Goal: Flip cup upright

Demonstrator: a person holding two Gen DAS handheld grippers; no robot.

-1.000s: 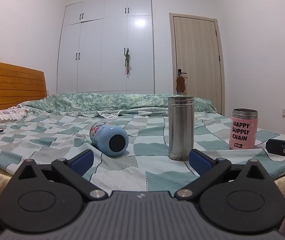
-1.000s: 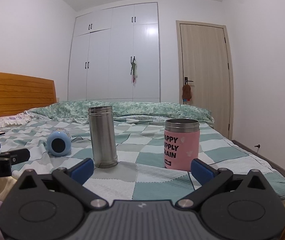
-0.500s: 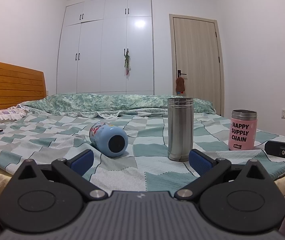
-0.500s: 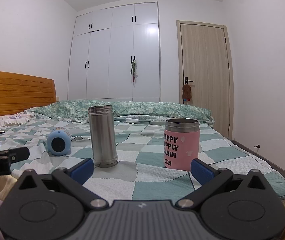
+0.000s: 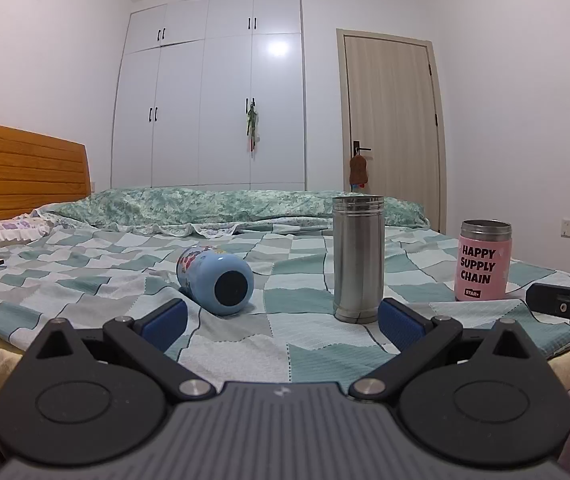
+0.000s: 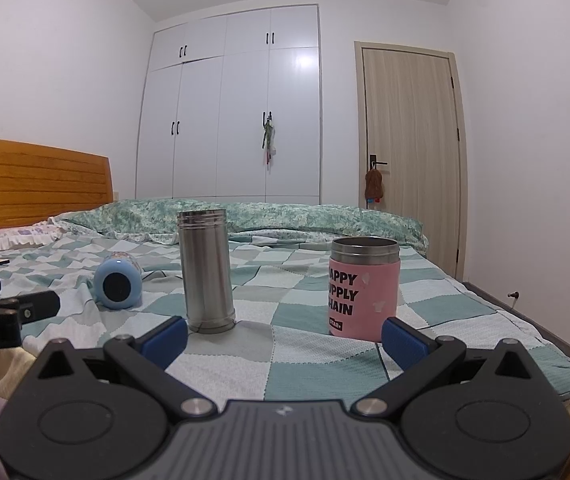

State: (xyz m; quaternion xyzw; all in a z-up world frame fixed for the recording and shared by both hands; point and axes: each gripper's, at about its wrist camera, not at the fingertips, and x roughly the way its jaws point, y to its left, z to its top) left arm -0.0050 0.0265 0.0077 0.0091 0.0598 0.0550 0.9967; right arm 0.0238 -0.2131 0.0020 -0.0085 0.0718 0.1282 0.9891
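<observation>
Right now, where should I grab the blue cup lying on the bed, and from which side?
Grip the blue cup across its round body, coming from above with the left gripper, probably: it lies on its side, base toward the camera, nearer that open gripper.

The cup (image 5: 215, 280) is pale blue with a dark round base and a red-and-blue print near its far end. The flask (image 5: 358, 258) is plain brushed steel. The jar (image 5: 484, 261) is pink with black lettering and a steel rim. The sheet (image 5: 309, 354) is checked in teal, grey and white; the quilt (image 5: 221, 206) is mottled green. Both grippers' pads (image 6: 165, 338) are blue on black frames.
</observation>
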